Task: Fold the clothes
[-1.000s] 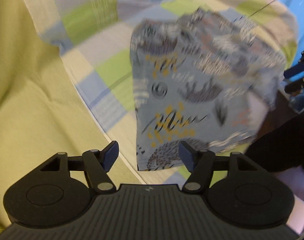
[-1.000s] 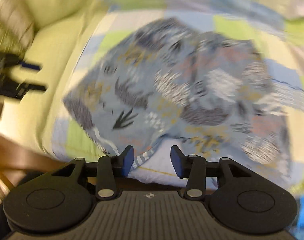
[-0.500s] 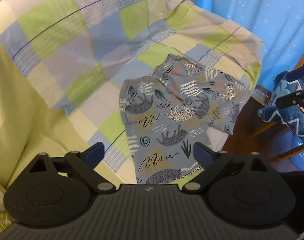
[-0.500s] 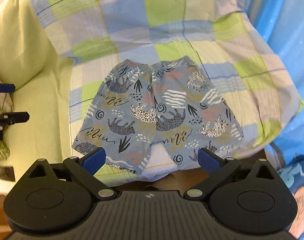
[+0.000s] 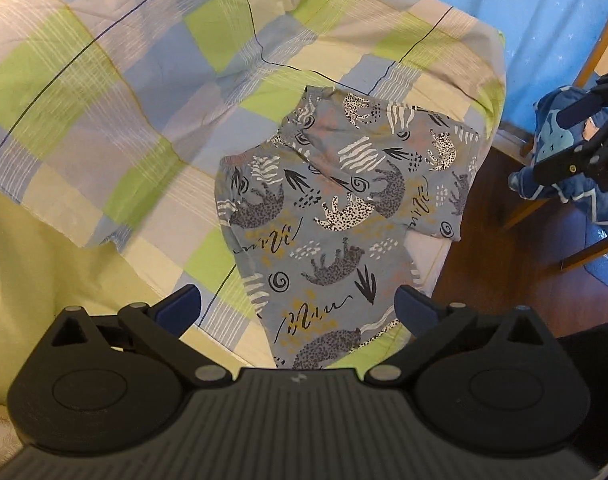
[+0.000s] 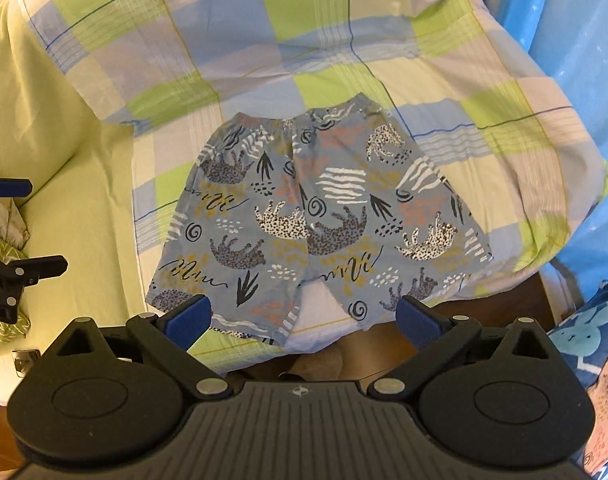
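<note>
A bed is seen in both views, covered at the left by a plain yellow-green sheet and across the middle and far side by a checked quilt of green, blue and cream squares. Behind the bed, at the far right, a blue curtain dotted with small white stars is visible. Dark wooden floor is shown to the right of the bed in the left wrist view.

The blue-grey shorts, printed with spotted animals, spirals and leaf marks, are laid flat and unfolded on the quilt at the near edge of the bed. The waistband is turned to the far side and the two leg hems to the near side, the hems reaching just over the bed's edge. In the left wrist view the shorts are seen at an angle, running from near to far right.

A blue garment with a rabbit print is seen at the near right, apart from the bed.

The left gripper is held above the near hem with its jaws spread wide, nothing between them. The right gripper is likewise held wide open and empty over the near hems.
</note>
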Demonstrator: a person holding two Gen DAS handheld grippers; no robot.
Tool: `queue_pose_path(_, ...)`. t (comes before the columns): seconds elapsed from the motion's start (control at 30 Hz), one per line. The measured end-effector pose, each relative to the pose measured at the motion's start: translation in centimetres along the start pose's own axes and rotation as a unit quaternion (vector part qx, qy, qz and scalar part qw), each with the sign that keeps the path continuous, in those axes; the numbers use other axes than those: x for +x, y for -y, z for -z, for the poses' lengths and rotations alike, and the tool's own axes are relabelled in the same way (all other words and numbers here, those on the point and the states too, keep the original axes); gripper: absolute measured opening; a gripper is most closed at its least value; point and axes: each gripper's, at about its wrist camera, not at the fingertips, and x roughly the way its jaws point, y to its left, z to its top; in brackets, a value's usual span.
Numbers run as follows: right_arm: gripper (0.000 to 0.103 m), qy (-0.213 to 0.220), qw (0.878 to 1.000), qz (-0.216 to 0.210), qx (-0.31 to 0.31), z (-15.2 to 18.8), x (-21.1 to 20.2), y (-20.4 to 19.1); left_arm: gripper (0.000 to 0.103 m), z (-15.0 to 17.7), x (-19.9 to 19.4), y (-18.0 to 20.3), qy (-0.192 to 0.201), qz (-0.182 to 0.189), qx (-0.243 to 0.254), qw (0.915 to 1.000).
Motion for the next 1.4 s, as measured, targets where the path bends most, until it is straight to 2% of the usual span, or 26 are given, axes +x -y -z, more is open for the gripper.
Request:
queue_pose_path(0.17, 0.101, -0.005, 1.0, -0.002, 0.006, -0.5, 0.8, 0.8, 0.101, -0.9, 0.7, -0.6, -0.004, -0.008, 0.006, 0.9999)
queue_pose_path(0.4, 0.1, -0.006, 1.0, -0.014, -0.003, 0.7, 2.7, -1.0, 0.101, -0.9, 3.2, -3.9, 0.007, -0.026, 0.095, 0.9951)
queue_pose_path(0.53, 0.091, -0.01, 1.0, -0.016, -0.014, 1.7, 4.2, -4.1, 0.101, -0.9, 4.8, -6.0, 0.014, -0.033, 0.151, 0.9878)
queue_pose_path(0.7, 0.089, 0.006, 1.0, 0.006, -0.003, 2.0, 6.9, -7.8, 0.101, -2.4, 8.9, -9.6, 0.035, -0.001, 0.199, 0.9793)
queue_pose_path(0.77, 0.082, 0.017, 1.0, 0.013, 0.007, 1.6, 8.3, -8.5, 0.1, -3.5, 11.1, -10.4, 0.047, 0.006, 0.216, 0.9752)
queue_pose_path(0.83, 0.076, 0.028, 0.999, 0.02, 0.016, 1.2, 9.7, -9.1, 0.095, -4.9, 13.5, -10.8, 0.052, 0.009, 0.227, 0.9725)
queue_pose_path(0.93, 0.065, 0.033, 0.999, 0.021, 0.009, -0.3, 11.9, -8.6, 0.081, -7.2, 16.9, -10.9, 0.051, 0.028, 0.224, 0.9728)
queue_pose_path(1.0, 0.063, 0.038, 0.999, 0.027, -0.028, -1.8, 13.6, -7.7, 0.072, -8.5, 19.2, -10.5, 0.051, 0.038, 0.231, 0.9709)
queue_pose_path(1.13, 0.055, 0.044, 0.993, 0.036, -0.102, -5.2, 17.4, -4.4, 0.062, -11.1, 23.8, -9.9, 0.051, 0.057, 0.236, 0.9687)
queue_pose_path(1.27, 0.04, 0.043, 0.98, 0.046, -0.191, -9.6, 21.9, -0.5, 0.049, -12.9, 28.2, -9.9, 0.044, 0.054, 0.216, 0.974)
queue_pose_path(1.4, 0.039, 0.039, 0.96, 0.05, -0.274, -14.2, 26.4, 2.9, 0.041, -14.2, 31.8, -10.9, 0.045, 0.033, 0.19, 0.9803)
